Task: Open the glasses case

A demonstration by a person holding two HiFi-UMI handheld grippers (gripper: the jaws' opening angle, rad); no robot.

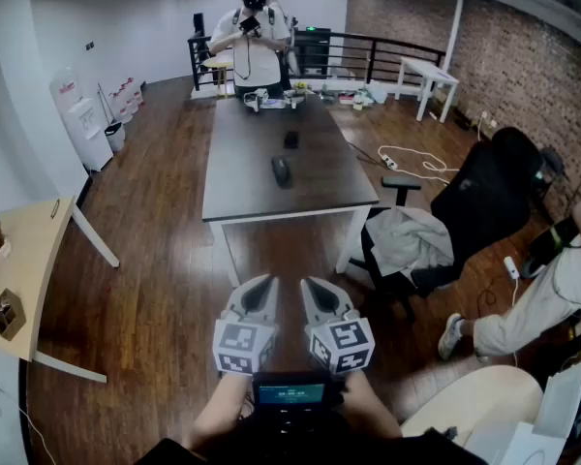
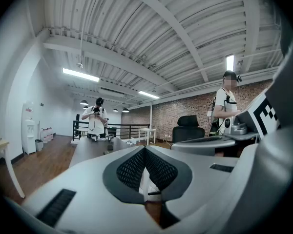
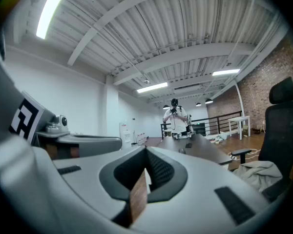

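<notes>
Wooden floor spread under one long dark desk. Two tools, the left tool and the right tool, hung side by side short of the desk's near end, each with jaws closed on nothing. One dark glasses case lay mid-desk, well ahead of both. One smaller dark object lay just beyond it.

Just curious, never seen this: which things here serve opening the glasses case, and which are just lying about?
Job: case, table, left gripper, right gripper.
Lying about: chair, cloth, power strip, water cooler.
</notes>
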